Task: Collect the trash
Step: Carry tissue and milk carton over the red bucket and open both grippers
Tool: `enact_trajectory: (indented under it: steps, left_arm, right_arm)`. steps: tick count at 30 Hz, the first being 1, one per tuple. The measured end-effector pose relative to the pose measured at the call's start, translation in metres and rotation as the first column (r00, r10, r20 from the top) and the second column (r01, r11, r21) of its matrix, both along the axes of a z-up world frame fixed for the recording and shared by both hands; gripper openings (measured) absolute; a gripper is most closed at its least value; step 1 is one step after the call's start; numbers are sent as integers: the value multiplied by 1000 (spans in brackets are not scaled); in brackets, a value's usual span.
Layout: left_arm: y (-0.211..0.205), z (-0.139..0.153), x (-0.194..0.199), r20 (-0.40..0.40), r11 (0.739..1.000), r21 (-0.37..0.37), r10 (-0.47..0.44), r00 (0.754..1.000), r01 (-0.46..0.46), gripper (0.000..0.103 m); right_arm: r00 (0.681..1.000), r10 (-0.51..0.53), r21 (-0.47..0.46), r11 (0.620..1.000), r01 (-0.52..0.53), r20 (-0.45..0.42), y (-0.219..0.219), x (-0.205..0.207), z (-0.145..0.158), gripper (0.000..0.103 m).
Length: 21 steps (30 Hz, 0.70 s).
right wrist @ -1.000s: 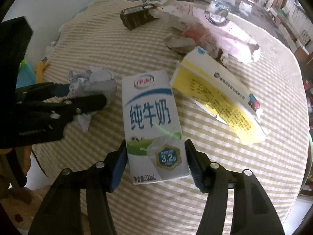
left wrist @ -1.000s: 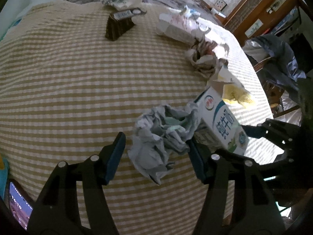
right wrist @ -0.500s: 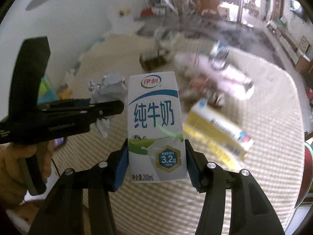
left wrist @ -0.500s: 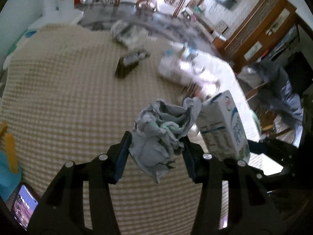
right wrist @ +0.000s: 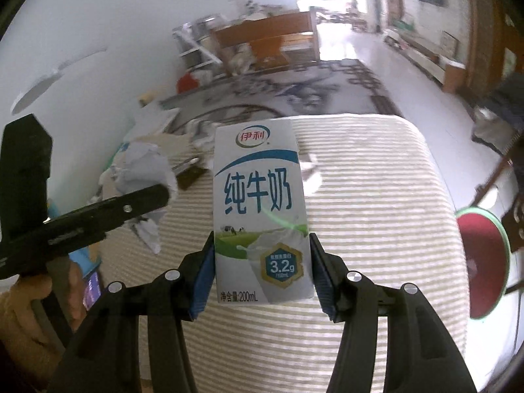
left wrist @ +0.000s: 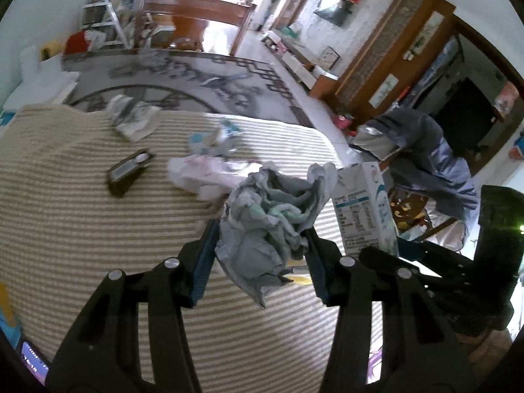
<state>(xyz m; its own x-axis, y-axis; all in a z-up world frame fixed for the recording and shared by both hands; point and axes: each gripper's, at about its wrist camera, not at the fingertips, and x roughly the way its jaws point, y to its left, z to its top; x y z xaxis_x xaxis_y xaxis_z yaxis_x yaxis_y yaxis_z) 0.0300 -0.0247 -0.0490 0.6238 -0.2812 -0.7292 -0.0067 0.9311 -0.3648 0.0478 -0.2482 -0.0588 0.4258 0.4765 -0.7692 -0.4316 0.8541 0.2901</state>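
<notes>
My left gripper [left wrist: 260, 255] is shut on a crumpled grey-white paper wad [left wrist: 273, 219], held up above the striped tablecloth [left wrist: 82, 222]. My right gripper [right wrist: 262, 268] is shut on a white and blue milk carton [right wrist: 258, 209], upright and lifted off the table. In the left wrist view the same carton [left wrist: 363, 209] hangs just right of the wad, with the right gripper's black body [left wrist: 458, 262] behind it. The right wrist view shows the left gripper [right wrist: 98, 209] at the left with the wad [right wrist: 144, 173] in it, and a hand [right wrist: 29, 321] holding it.
More trash lies on the table: a dark small box [left wrist: 127, 172], a pink-white wrapper [left wrist: 203, 173], crumpled paper [left wrist: 132, 119] at the far edge. A phone [right wrist: 91, 290] lies near the left edge. A jacket over a chair [left wrist: 425, 157] stands right; a red stool [right wrist: 481, 255] beside the table.
Both grippers closed on their items and lifted them off the table. The wad and the carton rose together, and both views now tilt up toward the room.
</notes>
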Motion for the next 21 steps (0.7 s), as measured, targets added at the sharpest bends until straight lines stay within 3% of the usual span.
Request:
enact_trajectory:
  steps: [11, 21]
  left_arm:
    - [-66, 5, 35, 2, 997, -1, -77, 997, 77, 48]
    - [-121, 5, 66, 3, 995, 0, -100, 995, 100, 48]
  right_arm:
    - [992, -122, 17, 992, 122, -21, -78, 25, -3, 52]
    - [987, -158, 23, 987, 158, -21, -130, 49, -4, 52]
